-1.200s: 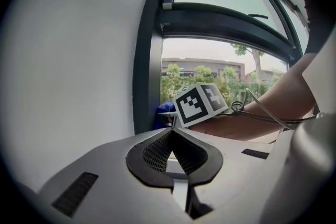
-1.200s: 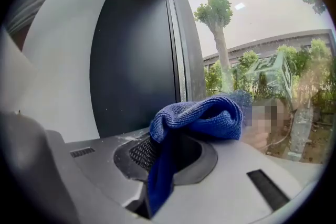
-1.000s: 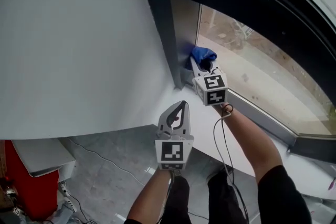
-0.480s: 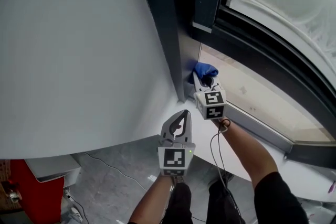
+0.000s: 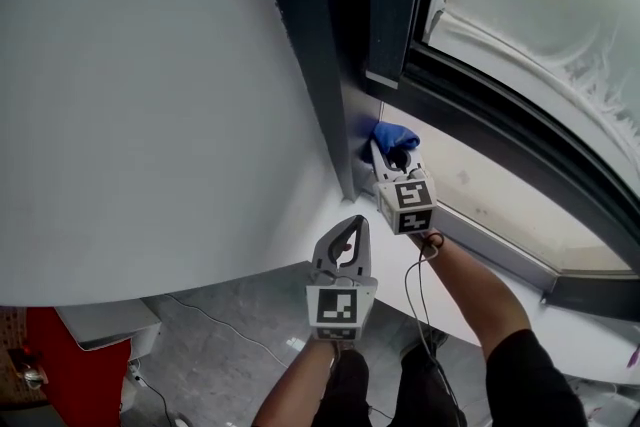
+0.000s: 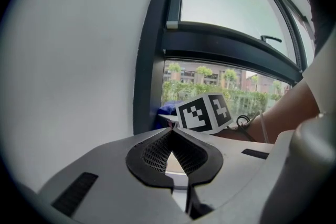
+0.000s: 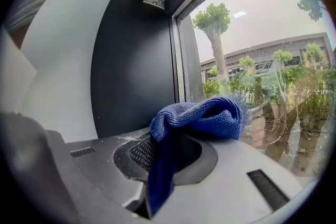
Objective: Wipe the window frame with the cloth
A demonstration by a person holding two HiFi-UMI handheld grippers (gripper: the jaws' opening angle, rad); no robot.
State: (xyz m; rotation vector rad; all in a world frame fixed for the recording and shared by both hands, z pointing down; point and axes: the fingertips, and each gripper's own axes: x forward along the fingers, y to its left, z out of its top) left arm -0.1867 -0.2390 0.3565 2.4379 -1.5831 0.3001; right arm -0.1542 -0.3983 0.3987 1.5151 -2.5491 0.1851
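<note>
Down at the frame's (image 5: 312, 65) lower corner, the right gripper (image 5: 386, 153) has its jaws clamped on the blue cloth (image 5: 394, 134), which is bunched against the dark upright beside the glass. Behind it, the left gripper (image 5: 350, 223) hangs empty, jaws closed.

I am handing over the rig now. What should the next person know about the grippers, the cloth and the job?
Right gripper: shut on the blue cloth, at the bottom corner of the dark window frame, beside the glass.
Left gripper: shut, empty, held back from the window.
Done: cannot tell how much is wiped.
Left: probably wipe along the frame from this corner.
</note>
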